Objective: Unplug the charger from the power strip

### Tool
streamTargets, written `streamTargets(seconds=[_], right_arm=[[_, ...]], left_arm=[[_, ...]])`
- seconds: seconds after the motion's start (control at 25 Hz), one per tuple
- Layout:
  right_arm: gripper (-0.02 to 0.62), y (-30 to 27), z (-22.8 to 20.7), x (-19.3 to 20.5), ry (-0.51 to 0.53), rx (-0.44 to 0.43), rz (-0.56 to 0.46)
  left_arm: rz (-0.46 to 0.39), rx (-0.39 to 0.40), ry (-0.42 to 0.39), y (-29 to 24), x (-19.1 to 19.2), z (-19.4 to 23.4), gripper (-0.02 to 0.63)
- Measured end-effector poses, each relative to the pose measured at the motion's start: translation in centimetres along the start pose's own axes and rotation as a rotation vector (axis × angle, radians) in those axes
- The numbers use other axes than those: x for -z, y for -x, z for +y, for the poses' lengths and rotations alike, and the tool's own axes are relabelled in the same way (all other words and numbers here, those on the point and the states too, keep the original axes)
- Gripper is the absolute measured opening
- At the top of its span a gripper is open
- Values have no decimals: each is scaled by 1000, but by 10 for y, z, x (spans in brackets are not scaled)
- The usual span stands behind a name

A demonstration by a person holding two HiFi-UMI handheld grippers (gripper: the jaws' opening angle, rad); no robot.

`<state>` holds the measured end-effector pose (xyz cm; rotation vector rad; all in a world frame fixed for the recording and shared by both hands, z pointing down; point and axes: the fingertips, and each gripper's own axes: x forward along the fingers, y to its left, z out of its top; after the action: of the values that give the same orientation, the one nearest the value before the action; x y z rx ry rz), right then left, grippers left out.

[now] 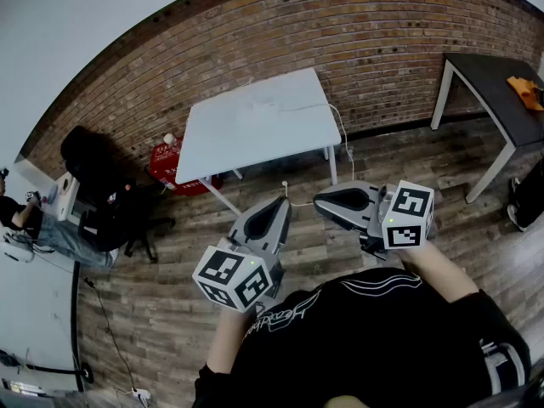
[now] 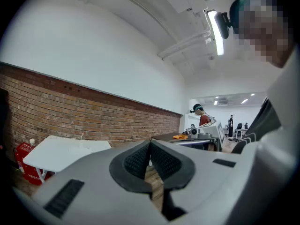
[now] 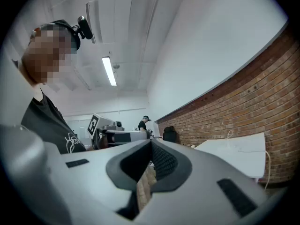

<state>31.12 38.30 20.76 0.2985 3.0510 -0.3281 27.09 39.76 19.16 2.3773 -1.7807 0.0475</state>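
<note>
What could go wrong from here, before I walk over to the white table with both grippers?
1. The left gripper and right gripper are both shut and empty. Reaching in like that would probably knock things rather than grip them.
2. A white cable hangs off the edge of the white table towards the floor. A pull might drag whatever it is attached to, or a foot could snag it.

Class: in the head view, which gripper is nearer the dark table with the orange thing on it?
Right. The right gripper is down and to the left of the dark table, well apart from it. The left gripper is further to the left, beyond the right one.
</note>
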Motion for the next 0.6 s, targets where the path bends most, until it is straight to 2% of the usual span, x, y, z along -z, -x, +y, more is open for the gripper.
streamTargets(seconds=[0.16,0.32,0.6], right_arm=[[-3,2,-4,1,-15,12,-7],[-3,1,-17,13,-77,25,0],[-2,-24,-48,44,-167,47,36]], left_arm=[[10,9,13,-4,3,2,4],[24,-4,29,-12,8,11,5],[45,-25,95,-19,32,52,5]])
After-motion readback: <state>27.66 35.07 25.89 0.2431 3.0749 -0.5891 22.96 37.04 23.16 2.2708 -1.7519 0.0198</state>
